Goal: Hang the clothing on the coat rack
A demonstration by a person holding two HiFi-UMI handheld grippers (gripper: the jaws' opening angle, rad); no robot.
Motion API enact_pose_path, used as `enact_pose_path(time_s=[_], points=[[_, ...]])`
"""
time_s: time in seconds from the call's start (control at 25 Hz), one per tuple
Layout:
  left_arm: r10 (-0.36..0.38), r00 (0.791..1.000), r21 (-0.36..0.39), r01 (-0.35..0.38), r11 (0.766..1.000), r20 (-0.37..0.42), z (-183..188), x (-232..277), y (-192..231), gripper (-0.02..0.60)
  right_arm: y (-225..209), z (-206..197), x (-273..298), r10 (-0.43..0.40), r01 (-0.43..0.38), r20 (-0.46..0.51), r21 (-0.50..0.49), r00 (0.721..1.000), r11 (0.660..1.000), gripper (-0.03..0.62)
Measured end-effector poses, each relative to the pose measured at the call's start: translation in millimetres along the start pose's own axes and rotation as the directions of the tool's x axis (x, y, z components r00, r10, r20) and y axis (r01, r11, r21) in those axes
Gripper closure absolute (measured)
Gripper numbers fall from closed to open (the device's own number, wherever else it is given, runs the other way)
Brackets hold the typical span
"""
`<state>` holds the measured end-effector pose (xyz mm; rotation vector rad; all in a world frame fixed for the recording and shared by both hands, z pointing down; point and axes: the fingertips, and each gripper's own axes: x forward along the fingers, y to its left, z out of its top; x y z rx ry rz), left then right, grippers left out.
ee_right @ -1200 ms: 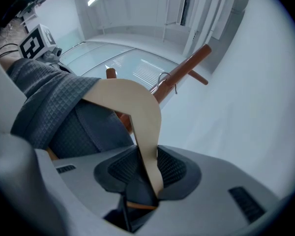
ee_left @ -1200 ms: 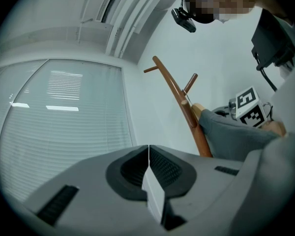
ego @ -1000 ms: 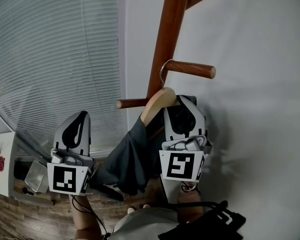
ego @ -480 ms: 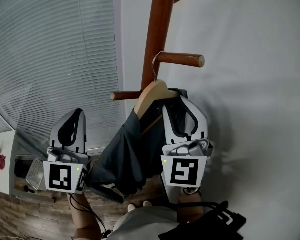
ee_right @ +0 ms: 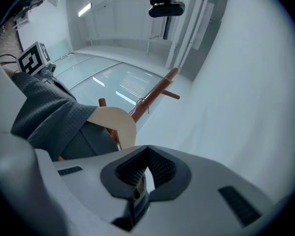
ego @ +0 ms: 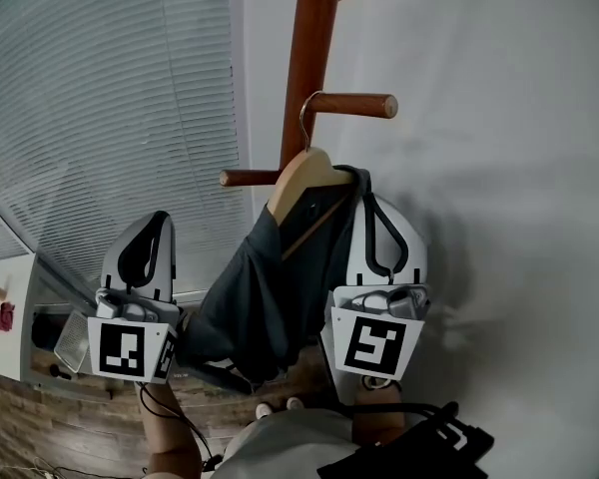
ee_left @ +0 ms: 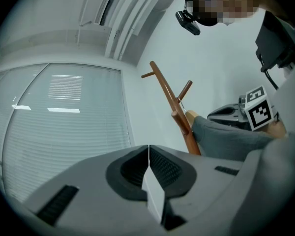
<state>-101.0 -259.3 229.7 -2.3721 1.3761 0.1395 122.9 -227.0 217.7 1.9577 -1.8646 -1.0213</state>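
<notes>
blinds (ego: pixel 100 118): lowered (at left) | wall (ego: pixel 509 168): white | floor (ego: pixel 40 422): wood

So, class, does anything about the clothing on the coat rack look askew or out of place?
The wooden hanger hangs tilted by the peg, and the grey garment slumps in a bunch toward its lower left, leaving the hanger's top bare. Nothing looks damaged.
</notes>
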Motion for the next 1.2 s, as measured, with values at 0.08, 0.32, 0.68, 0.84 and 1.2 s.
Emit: enact_pose_path(time_s=[0.08,0.32,0.68,0.84,1.2], points=[[-0.001,1.0,0.003,0.001,1.0,-0.001,1.1,-0.5,-1.4,0.561,-2.6,0.0,-2.4,-0.011,0.011,0.003,0.008,1.0,1.0,0.574],[-0.001,1.0,0.012,0.001,1.0,0.008,5.4,-3.5,-2.3,0.561,-5.5,3.5,-5.9,-0.024,0.024,0.008,0.001,1.0,1.0,0.576],[-0.004,1.0,0.015,0.004,1.0,0.009,6.9,-3.5,-2.9,0.561,-4.7,5.5,-4.0,-0.025,0.025,0.013,-0.001,1.0,1.0,0.576],[-0.008,1.0,0.021,0.008,1.0,0.01,7.8,-2.9,-3.8,0.561,-4.4,4.8,-3.3,-0.025,0.025,0.013,-0.001,1.0,1.0,0.576],[-0.015,1.0,0.015,0.015,1.0,0.009,6.6,-2.6,-3.1,0.561,-0.8,4.2,-2.3,-0.018,0.018,0.004,-0.004,1.0,1.0,0.576]])
